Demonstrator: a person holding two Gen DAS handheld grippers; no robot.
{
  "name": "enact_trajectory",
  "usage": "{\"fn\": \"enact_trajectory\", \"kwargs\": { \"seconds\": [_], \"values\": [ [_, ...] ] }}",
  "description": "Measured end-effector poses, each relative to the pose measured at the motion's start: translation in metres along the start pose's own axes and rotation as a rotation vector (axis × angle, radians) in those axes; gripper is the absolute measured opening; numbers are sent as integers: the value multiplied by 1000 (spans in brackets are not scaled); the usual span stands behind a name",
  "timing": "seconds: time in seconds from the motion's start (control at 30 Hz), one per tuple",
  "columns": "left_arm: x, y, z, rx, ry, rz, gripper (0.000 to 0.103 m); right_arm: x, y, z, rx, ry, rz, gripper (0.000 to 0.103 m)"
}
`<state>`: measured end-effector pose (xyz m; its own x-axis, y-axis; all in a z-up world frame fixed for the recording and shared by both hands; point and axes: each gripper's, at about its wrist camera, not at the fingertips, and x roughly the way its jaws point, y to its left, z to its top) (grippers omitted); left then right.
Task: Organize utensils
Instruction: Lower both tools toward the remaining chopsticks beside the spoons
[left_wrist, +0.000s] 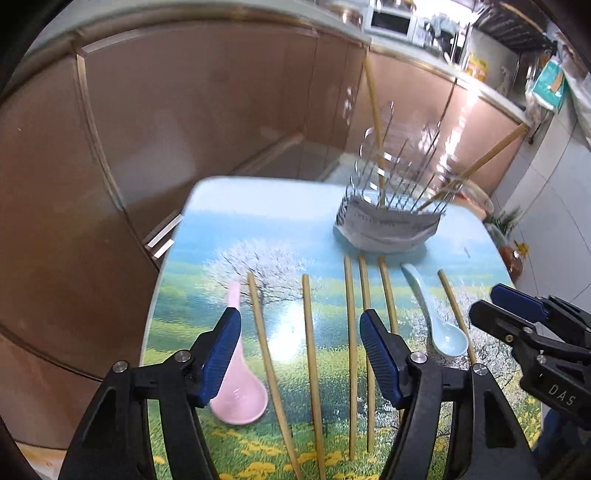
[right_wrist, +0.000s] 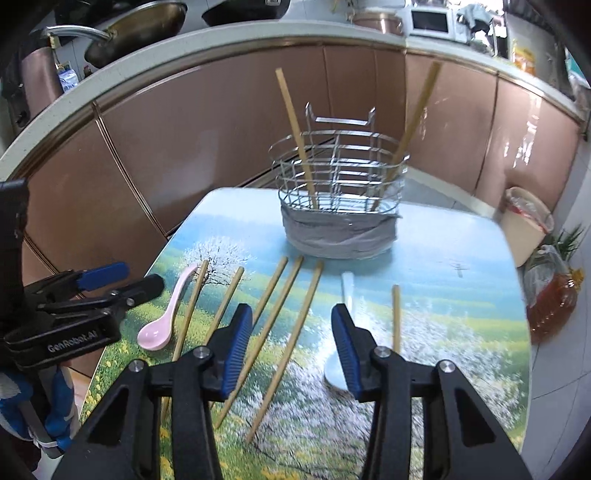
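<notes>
1. The table (right_wrist: 461, 236), topped with a landscape print, carries a wire utensil basket (right_wrist: 340, 184) at its far end, its base wrapped in grey; 2 chopsticks stand in it, each leaning outward at a different side

2. Loose items lie in a row in front of the basket: a pink spoon (left_wrist: 236, 384) at the left, 6 bamboo chopsticks (left_wrist: 308, 354) roughly parallel, and a pale blue spoon (left_wrist: 439, 325) toward the right, with 1 chopstick just beyond it

3. Left gripper (left_wrist: 299, 354): jaws spread, nothing between the pads, hanging above the table over 2 chopsticks, the pink spoon just at its left pad

4. Right gripper (right_wrist: 291, 350): jaws spread more narrowly, holding nothing, poised above the chopsticks left of the pale blue spoon, whose bowl sits partly behind its right pad

5. Handling judgement: chopsticks look light, stiff and thin, lying flat on a glossy top, so likely to roll or skid; pinch across the shaft near the middle

6. Spoons appear glazed ceramic or hard plastic, slick and possibly breakable; grip the handle across its width, not the bowl

7. Risk: the basket's tall wires leave narrow gaps, so items should go in end-first and near vertical
</notes>
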<state>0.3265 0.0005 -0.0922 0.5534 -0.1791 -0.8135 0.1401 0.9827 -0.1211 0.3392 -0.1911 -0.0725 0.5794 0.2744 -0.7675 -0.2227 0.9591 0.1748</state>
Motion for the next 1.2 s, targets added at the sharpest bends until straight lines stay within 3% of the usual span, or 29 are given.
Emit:
{"fn": "enact_trajectory", "kwargs": {
  "seconds": [0.2,0.4,1.1,1.2],
  "values": [
    [45,4,19,6,146,0,64,42,1,12,3,87,31,36],
    [80,7,26,17,255,-3,52,79,9,14,-29,156,23,29],
    [129,22,38,14,357,21,51,136,19,20,-38,277,16,22],
    [136,23,39,14,374,12,45,141,20,20,-41,287,17,20]
  ]
}}
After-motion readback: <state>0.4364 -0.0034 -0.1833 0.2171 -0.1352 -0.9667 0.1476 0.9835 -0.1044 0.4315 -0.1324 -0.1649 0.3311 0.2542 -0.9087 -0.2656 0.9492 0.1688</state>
